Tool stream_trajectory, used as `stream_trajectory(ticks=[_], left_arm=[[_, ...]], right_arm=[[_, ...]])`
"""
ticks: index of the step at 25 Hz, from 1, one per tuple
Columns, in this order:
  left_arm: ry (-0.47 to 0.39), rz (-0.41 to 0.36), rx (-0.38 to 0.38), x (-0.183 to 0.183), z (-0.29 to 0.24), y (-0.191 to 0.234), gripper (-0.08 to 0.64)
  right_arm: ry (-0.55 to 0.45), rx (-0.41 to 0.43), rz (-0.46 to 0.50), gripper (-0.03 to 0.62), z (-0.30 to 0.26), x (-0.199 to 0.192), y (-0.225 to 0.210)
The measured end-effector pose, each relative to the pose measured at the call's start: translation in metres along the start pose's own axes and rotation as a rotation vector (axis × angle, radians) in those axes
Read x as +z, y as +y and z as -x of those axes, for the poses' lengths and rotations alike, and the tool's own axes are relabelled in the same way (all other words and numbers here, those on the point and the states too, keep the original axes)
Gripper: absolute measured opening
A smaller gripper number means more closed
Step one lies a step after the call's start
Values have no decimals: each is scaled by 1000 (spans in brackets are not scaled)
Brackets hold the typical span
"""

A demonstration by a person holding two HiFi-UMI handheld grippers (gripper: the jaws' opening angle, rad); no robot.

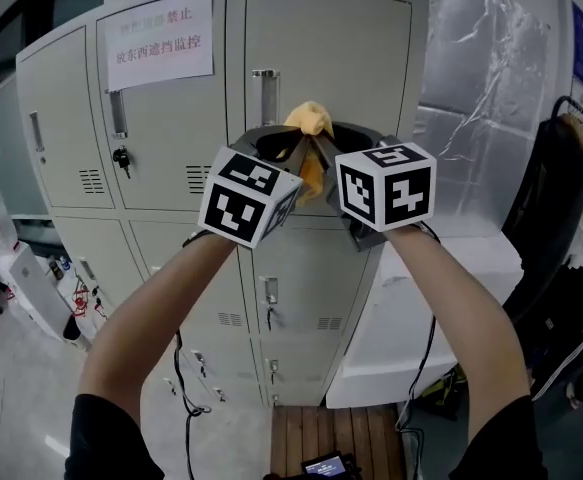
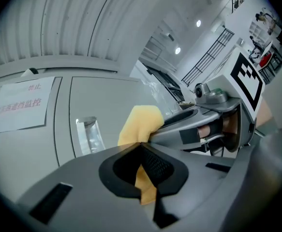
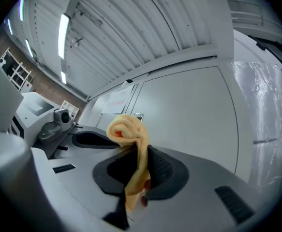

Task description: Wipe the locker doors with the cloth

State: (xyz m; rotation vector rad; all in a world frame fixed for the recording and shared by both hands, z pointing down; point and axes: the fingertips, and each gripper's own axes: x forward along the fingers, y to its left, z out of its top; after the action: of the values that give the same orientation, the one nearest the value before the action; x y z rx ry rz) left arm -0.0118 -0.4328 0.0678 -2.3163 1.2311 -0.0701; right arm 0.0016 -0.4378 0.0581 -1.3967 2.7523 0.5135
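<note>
A yellow cloth (image 1: 310, 121) is bunched between my two grippers, held up close to the grey locker's upper right door (image 1: 321, 48). In the head view my left gripper (image 1: 293, 152) and right gripper (image 1: 327, 150) meet tip to tip just right of the door's metal handle (image 1: 265, 96). The left gripper (image 2: 140, 145) is shut on a fold of the cloth (image 2: 140, 123), with the right gripper's body (image 2: 199, 124) beside it. The right gripper (image 3: 141, 152) is shut on a twisted strand of the cloth (image 3: 126, 128). I cannot tell whether the cloth touches the door.
A paper notice (image 1: 159, 40) is taped to the upper left door, with a key (image 1: 123, 158) below it. A white chest (image 1: 441, 308) and foil-wrapped sheeting (image 1: 481, 78) stand right of the locker. Dark clothes (image 1: 561, 198) hang far right. Cables (image 1: 186, 388) and a wooden board (image 1: 336, 438) lie below.
</note>
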Motion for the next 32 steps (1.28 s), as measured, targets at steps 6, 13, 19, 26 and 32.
stream_trajectory(ticks=[6, 13, 19, 26, 32], left_arm=[[88, -65, 88, -30, 8, 13, 18], [132, -7, 93, -46, 11, 16, 18], [147, -39, 80, -52, 9, 9, 18], [159, -52, 86, -52, 5, 9, 18], [149, -1, 42, -50, 0, 1, 18]], right_arm=[[35, -15, 20, 72, -18, -18, 18], [83, -47, 37, 72, -34, -34, 19], [85, -50, 39, 72, -38, -42, 14], [89, -40, 77, 72, -37, -41, 12], [96, -46, 91, 72, -32, -44, 5]])
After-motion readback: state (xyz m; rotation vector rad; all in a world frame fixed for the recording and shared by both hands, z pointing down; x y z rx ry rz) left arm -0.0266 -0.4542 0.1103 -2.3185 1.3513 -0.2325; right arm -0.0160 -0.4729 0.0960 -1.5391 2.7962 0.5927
